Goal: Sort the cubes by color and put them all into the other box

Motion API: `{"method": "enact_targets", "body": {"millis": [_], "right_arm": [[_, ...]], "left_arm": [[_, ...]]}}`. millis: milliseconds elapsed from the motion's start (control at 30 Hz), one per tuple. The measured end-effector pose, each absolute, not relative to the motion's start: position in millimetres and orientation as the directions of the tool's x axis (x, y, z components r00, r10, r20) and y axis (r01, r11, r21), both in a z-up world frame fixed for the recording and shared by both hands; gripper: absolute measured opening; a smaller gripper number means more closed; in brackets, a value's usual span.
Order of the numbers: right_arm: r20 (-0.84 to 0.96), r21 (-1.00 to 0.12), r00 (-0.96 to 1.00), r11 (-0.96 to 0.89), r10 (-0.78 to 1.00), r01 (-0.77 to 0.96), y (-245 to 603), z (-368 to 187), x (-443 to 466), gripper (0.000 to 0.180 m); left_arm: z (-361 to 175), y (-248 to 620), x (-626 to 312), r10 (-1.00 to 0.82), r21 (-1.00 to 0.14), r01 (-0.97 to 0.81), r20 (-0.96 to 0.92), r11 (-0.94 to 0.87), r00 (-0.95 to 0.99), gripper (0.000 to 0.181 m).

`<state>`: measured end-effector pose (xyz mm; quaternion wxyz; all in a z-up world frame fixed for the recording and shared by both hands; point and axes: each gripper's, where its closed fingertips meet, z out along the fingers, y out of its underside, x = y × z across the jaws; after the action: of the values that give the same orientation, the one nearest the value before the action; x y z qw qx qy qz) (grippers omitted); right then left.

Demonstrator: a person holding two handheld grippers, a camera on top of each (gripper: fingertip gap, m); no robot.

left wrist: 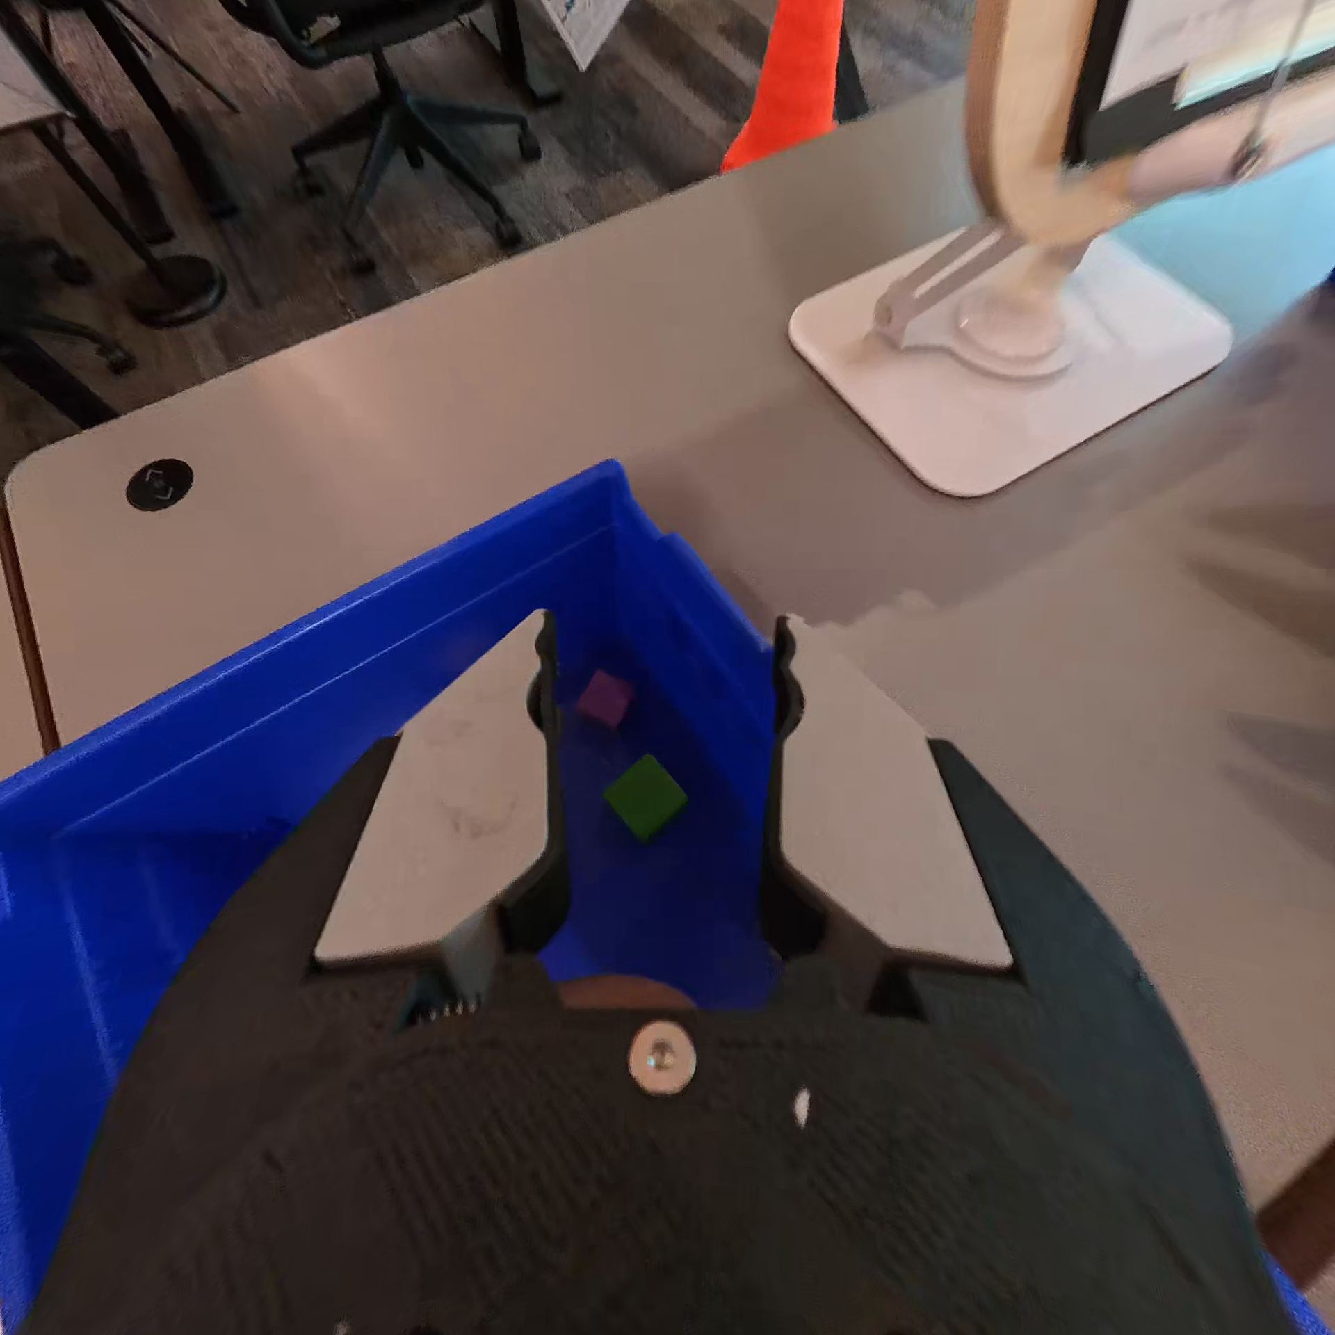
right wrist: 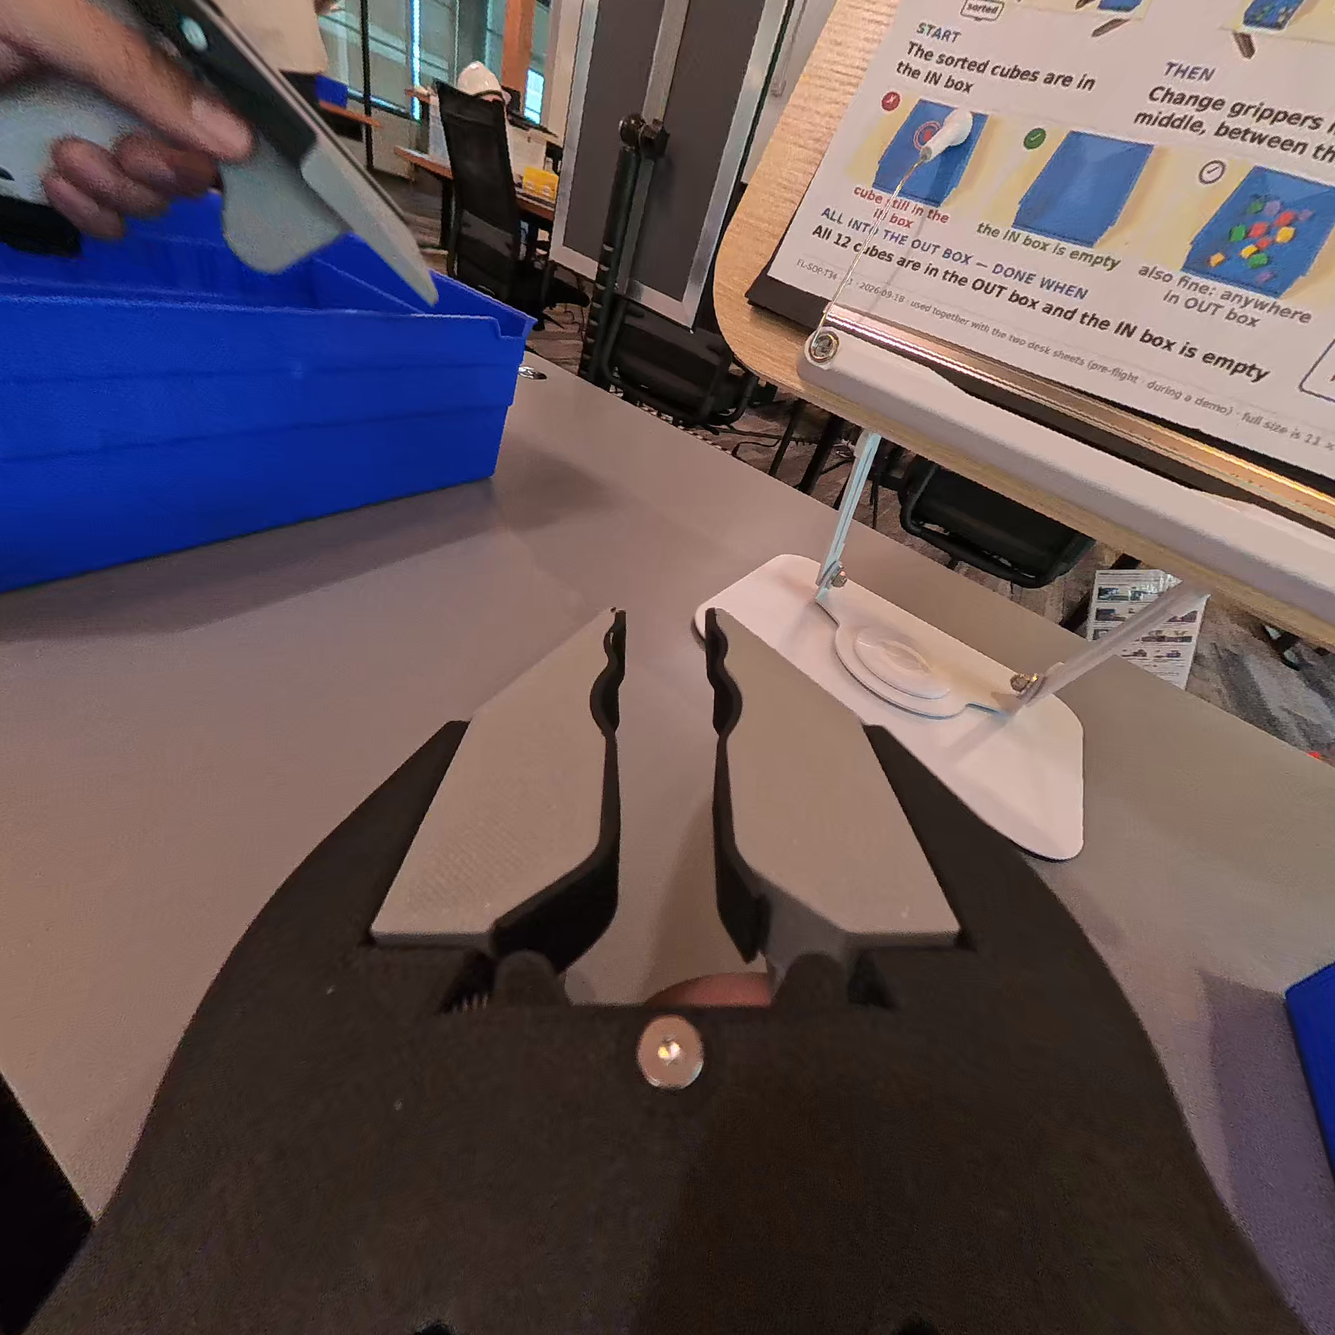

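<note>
In the left wrist view my left gripper (left wrist: 663, 625) is open and empty, pointing down into a blue box (left wrist: 289, 686). A purple cube (left wrist: 605, 697) and a green cube (left wrist: 645, 797) lie on the box floor between the fingers, apart from them. In the right wrist view my right gripper (right wrist: 663, 618) hovers over the grey table (right wrist: 289, 722), jaws a little apart and holding nothing. The same blue box (right wrist: 253, 404) stands at the far left, with a hand holding the left gripper (right wrist: 325, 217) over it. A corner of a second blue box (right wrist: 1311, 1069) shows at the right edge.
A white stand base (right wrist: 997, 766) carrying a tilted instruction board (right wrist: 1083, 217) stands just right of the right gripper; it also shows in the left wrist view (left wrist: 1011, 376). An orange cone (left wrist: 795, 79) and office chairs (left wrist: 404, 123) stand beyond the table's far edge.
</note>
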<state>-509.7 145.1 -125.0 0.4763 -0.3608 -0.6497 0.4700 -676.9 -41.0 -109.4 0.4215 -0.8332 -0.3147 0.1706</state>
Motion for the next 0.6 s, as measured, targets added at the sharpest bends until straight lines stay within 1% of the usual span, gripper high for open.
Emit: {"method": "enact_targets", "body": {"millis": [33, 100, 167, 200, 300, 400, 500, 600], "right_arm": [[0.281, -0.954, -0.285, 0.299, 0.916, 0.023, 145.1, -125.4, -510.0, 0.018], [0.277, -0.955, -0.284, 0.295, 0.918, 0.023, 144.4, -125.0, -509.7, 0.018], [0.276, -0.955, -0.284, 0.294, 0.918, 0.023, 143.5, -125.0, -509.3, 0.018], [0.28, -0.954, -0.282, 0.298, 0.918, 0.021, 143.2, -124.9, -509.2, 0.018], [0.287, -0.952, -0.282, 0.305, 0.916, 0.022, 142.5, -125.4, -509.1, 0.019], [0.286, -0.952, -0.282, 0.305, 0.916, 0.025, 142.8, -125.7, -509.4, 0.019], [0.288, -0.951, -0.28, 0.307, 0.916, 0.026, 142.9, -126.0, -508.7, 0.019], [0.286, -0.952, -0.283, 0.306, 0.916, 0.027, 142.8, -126.2, -507.8, 0.019]], "left_arm": [[-116.7, -40.9, -680.5, 0.658, -0.803, 0.374, -0.03, -0.464, 0.752, 0.062], [-115.3, -36.4, -684.6, 0.644, -0.828, 0.379, 0.028, -0.414, 0.765, 0.05], [-117.0, -36.9, -686.2, 0.637, -0.827, 0.397, 0.061, -0.399, 0.769, 0.053], [-116.7, -39.7, -687.8, 0.641, -0.826, 0.395, 0.053, -0.403, 0.766, 0.058], [-109.7, -61.0, -699.0, 0.692, -0.831, 0.354, -0.05, -0.429, 0.72, 0.056], [-103.8, -64.0, -697.2, 0.68, -0.843, 0.344, -0.036, -0.415, 0.732, 0.055], [-124.7, -62.1, -698.4, 0.656, -0.789, 0.358, -0.074, -0.499, 0.751, 0.054], [-156.9, -65.2, -704.7, 0.622, -0.687, 0.355, -0.18, -0.633, 0.762, 0.055]]}}
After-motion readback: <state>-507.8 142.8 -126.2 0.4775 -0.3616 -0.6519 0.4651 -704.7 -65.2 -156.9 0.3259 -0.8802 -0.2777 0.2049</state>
